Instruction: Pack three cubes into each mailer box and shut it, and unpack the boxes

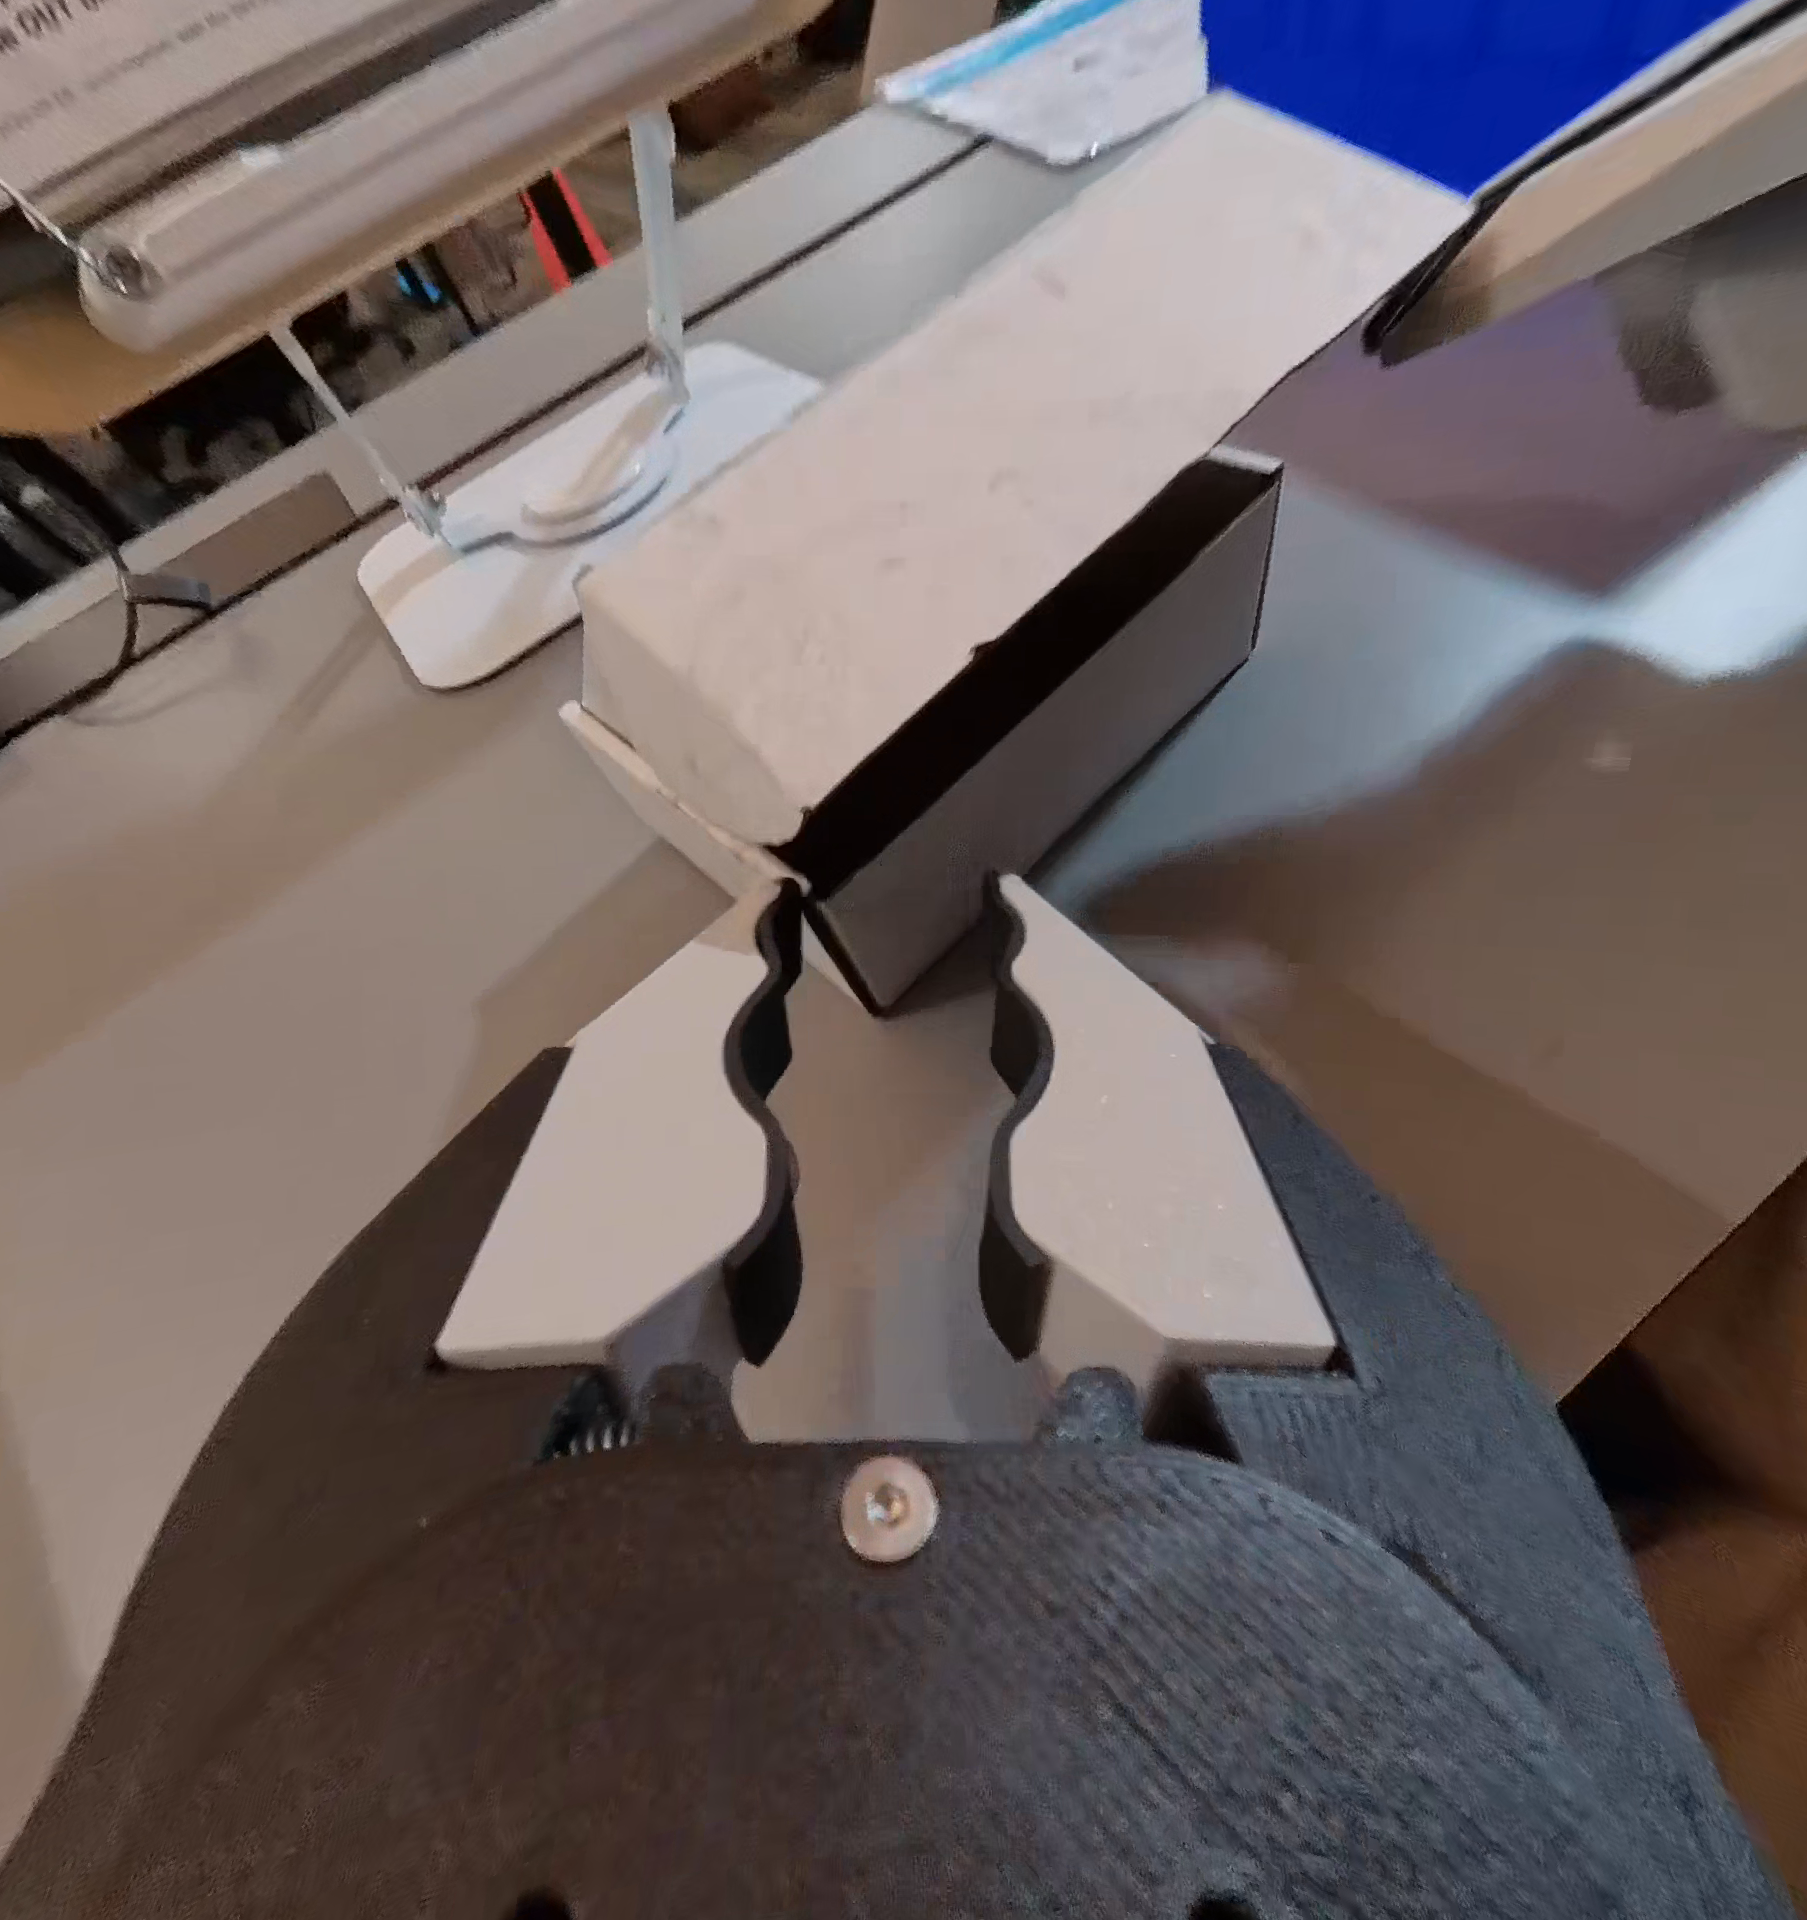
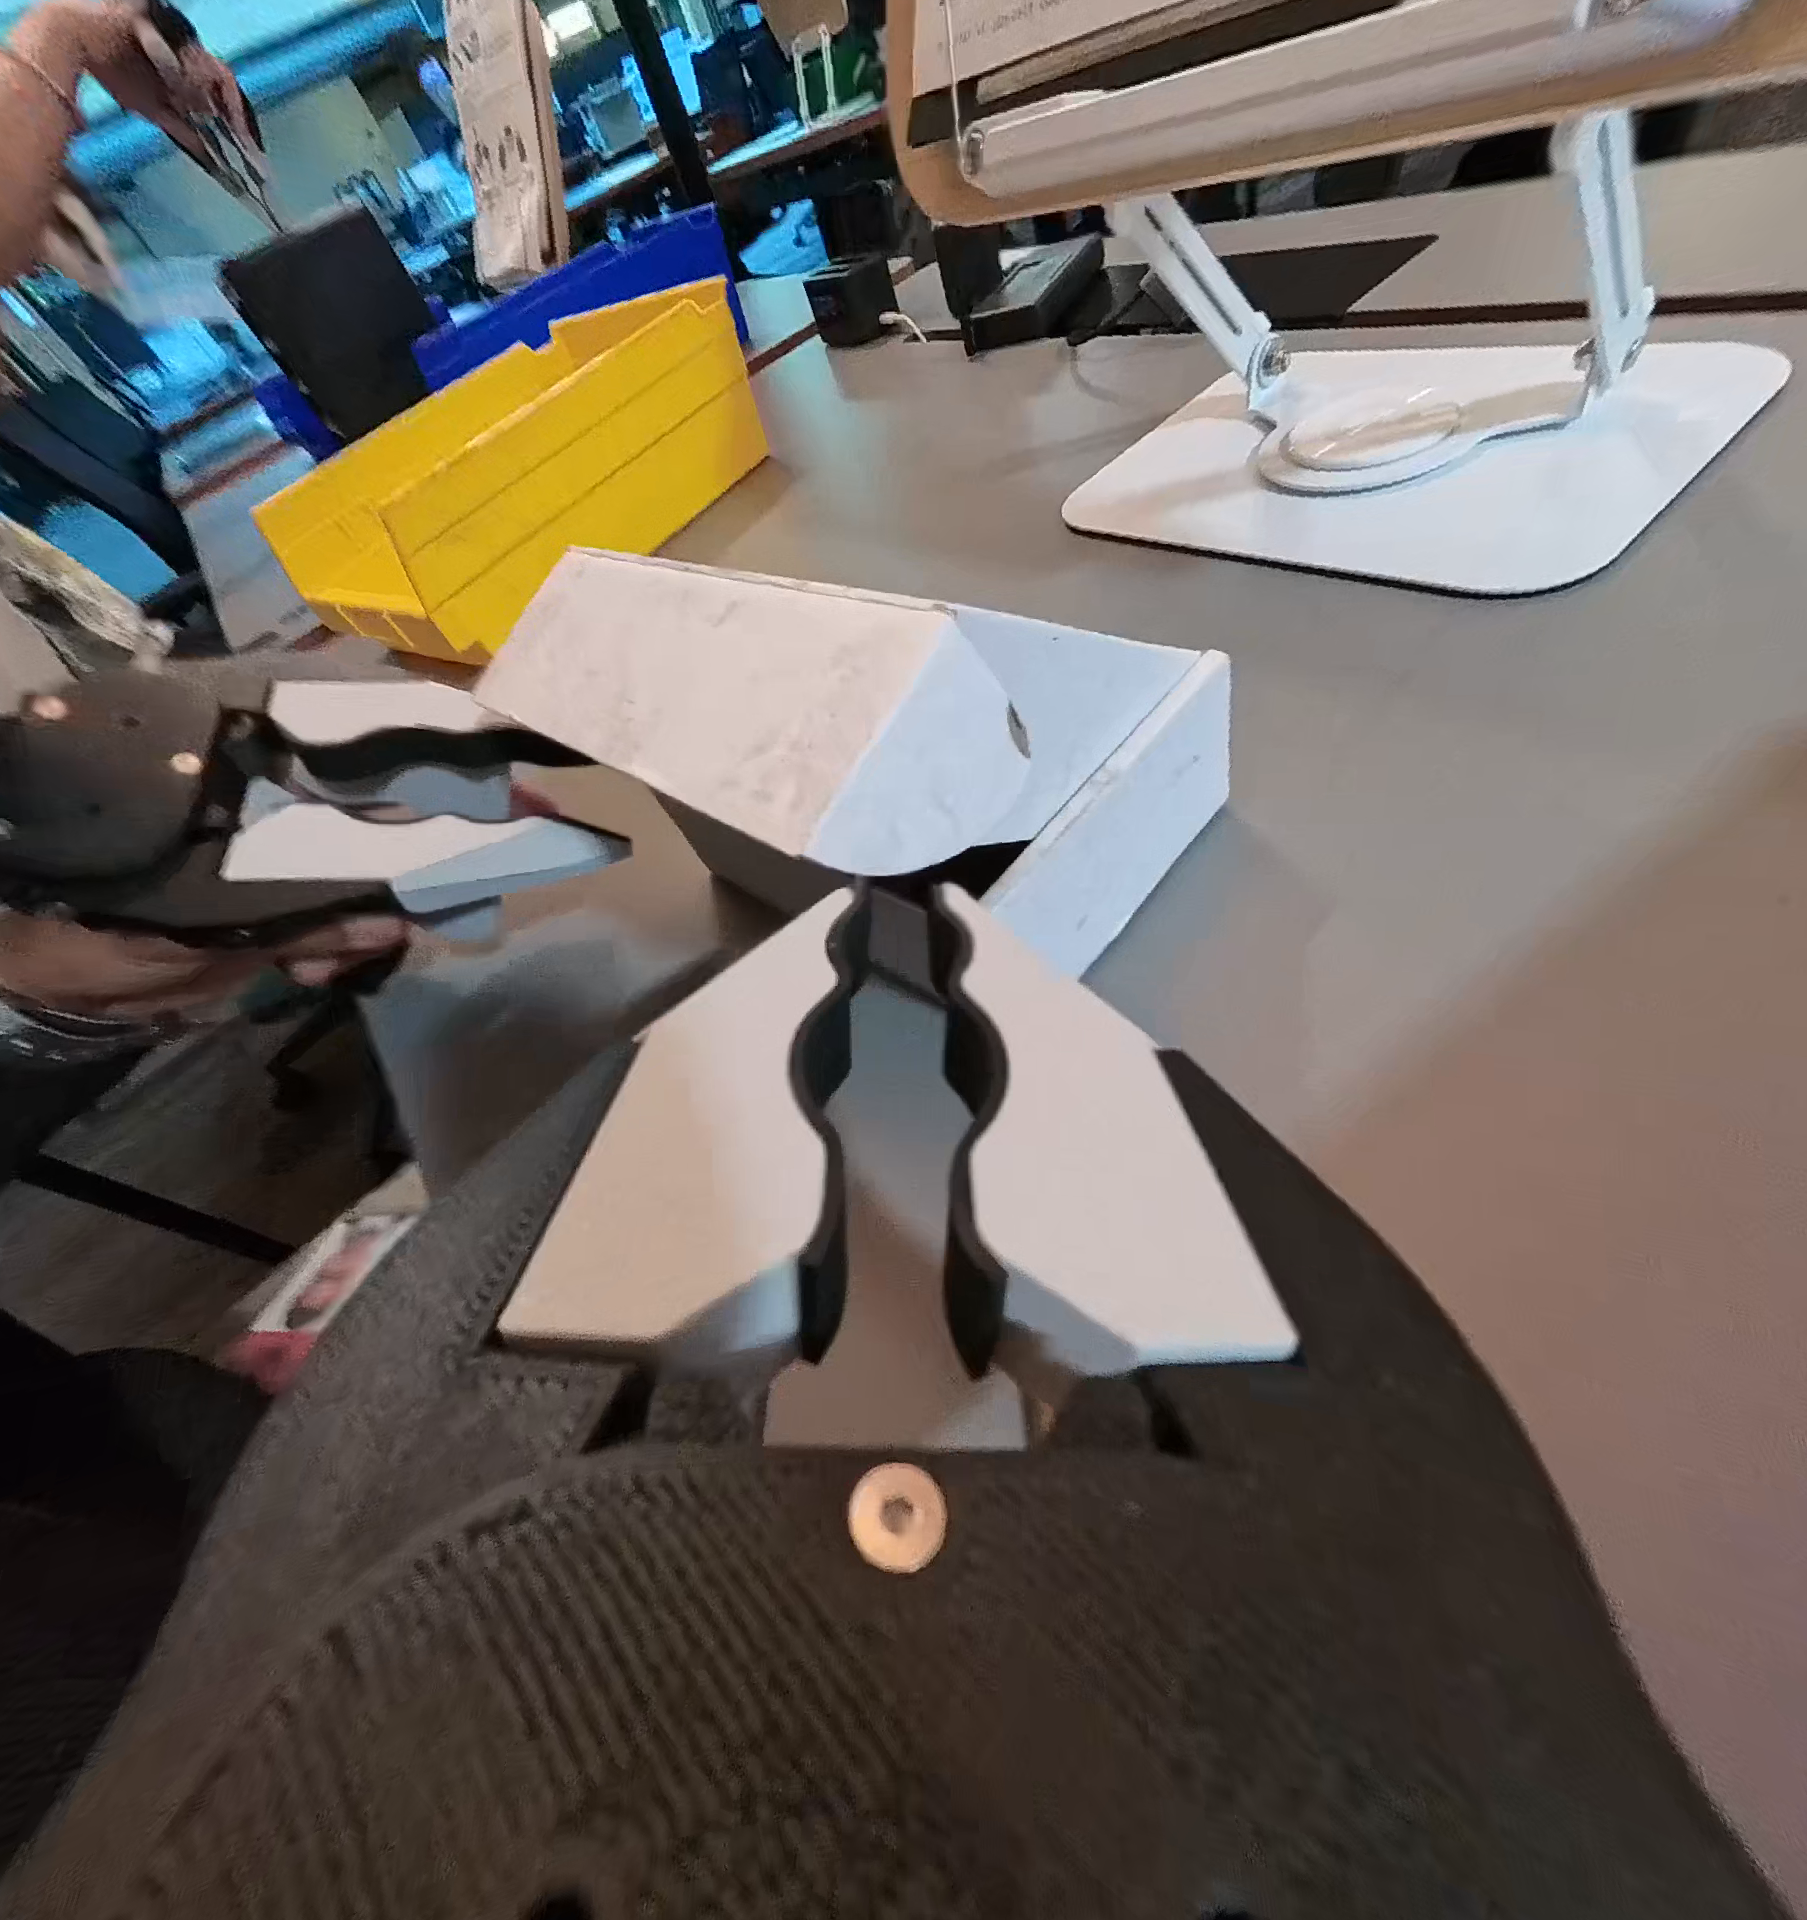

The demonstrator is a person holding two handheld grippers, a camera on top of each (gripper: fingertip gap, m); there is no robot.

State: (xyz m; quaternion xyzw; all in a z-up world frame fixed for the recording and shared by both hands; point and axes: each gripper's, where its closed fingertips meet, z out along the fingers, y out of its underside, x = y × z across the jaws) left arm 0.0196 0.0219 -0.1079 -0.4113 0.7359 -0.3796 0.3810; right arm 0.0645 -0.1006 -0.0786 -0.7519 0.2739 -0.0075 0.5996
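A white mailer box [image 1: 857, 582] lies on the grey table [image 1: 203, 883], its lid partly raised over a dark inside. No cubes show. My left gripper [image 1: 894, 904] is open, and its fingers straddle the box's near corner. In the right wrist view the left gripper [image 2: 598, 800] comes in from the left, one finger under the raised lid. The box [image 2: 733, 707] is tilted there. My right gripper [image 2: 899, 909] is nearly closed on a dark strip of the box's front wall, just under the lid's edge.
A yellow bin [image 2: 525, 488] stands behind the box, with a blue bin [image 2: 587, 281] beyond it. A white stand base [image 2: 1450, 488] holds up a board at the back right and also shows in the left wrist view [image 1: 566, 520]. A person's hand [image 2: 5, 156] is at the upper left. There is about 15 cm between the tips of the two grippers.
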